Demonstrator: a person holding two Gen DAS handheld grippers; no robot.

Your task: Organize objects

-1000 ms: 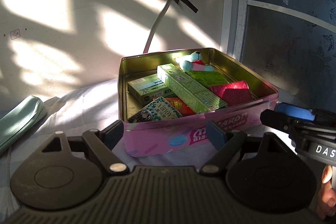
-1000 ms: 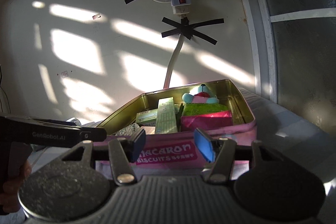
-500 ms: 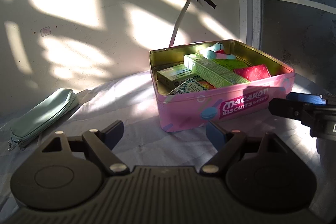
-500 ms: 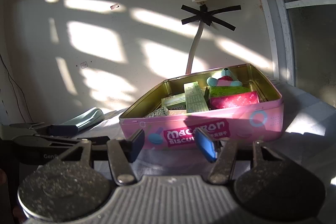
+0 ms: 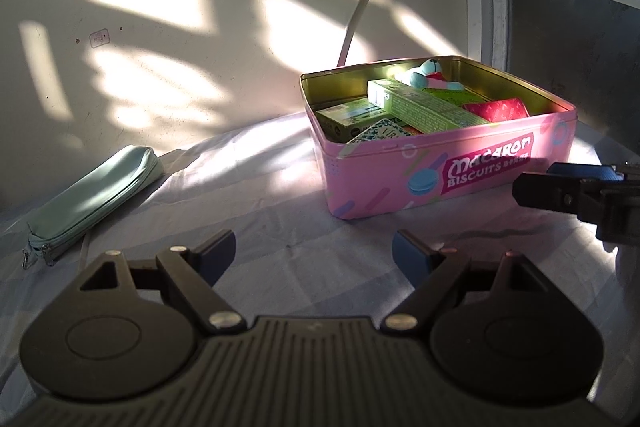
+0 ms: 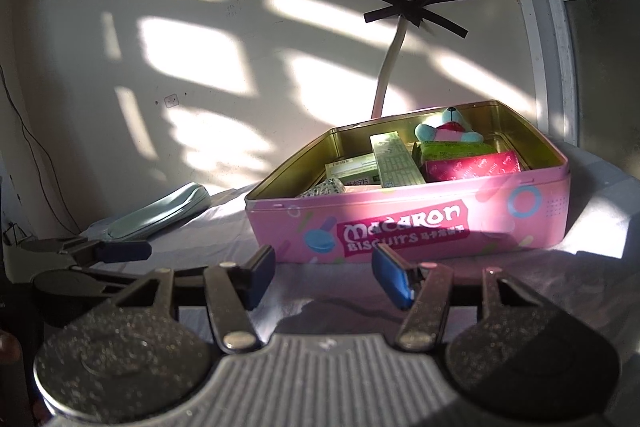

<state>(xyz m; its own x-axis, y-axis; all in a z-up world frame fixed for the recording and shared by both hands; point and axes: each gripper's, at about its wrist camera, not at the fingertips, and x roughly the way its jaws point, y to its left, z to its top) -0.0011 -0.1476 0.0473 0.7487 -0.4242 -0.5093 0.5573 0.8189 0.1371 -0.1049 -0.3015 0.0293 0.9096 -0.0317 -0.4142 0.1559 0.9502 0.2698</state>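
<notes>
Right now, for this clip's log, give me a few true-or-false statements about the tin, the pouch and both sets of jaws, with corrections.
1. The pink tin is open, with no lid on it. True.
2. The mint pencil pouch lies inside the tin. False: it lies on the sheet, apart from the tin, to its left.
3. The left gripper holds a green box. False: its jaws are open and empty.
4. A small blue plush toy sits at the back of the tin. True.
5. The right gripper has open, empty jaws short of the tin. True.
</notes>
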